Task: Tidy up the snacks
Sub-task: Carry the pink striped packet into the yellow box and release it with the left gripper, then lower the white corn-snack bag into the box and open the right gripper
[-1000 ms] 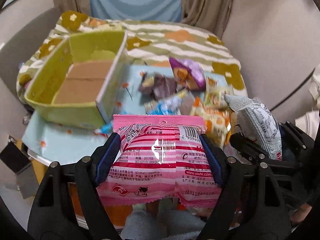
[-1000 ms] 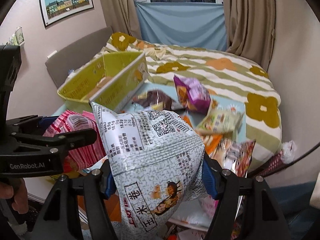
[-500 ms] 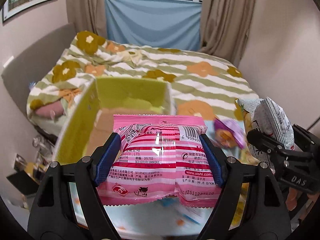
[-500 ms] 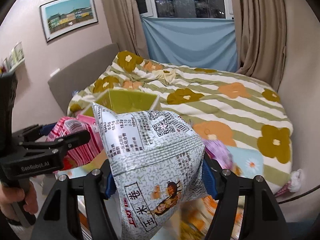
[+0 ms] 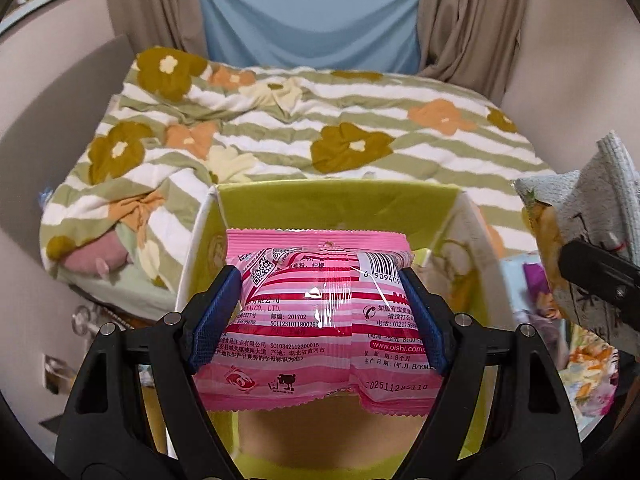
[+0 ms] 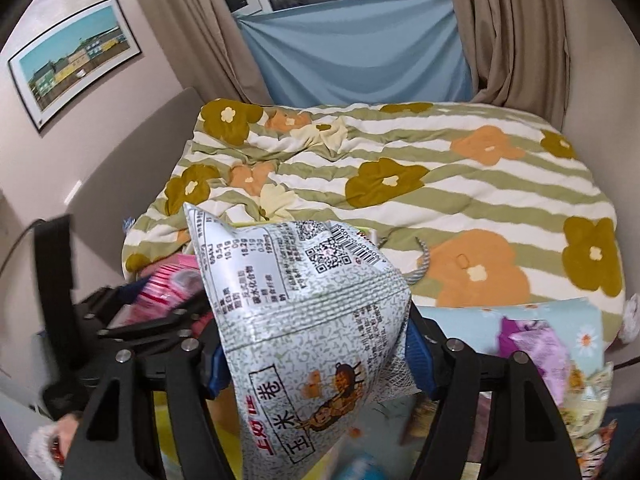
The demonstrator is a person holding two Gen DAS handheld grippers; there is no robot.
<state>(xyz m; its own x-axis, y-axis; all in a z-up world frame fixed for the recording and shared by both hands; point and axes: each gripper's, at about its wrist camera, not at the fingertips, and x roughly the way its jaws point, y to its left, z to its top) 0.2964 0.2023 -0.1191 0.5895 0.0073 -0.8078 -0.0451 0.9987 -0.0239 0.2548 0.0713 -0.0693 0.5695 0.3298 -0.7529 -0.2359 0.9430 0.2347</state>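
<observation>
The left claw is sitting at the lower centre of its own view, pointing steeply down, its blue pads pressing both sides of a pink packet. The right claw is filling the lower centre of its view, angled down too, pads clamping a grey packet. A hand is showing at the lower left there, under the left claw.

Both packets now seemingly over box
</observation>
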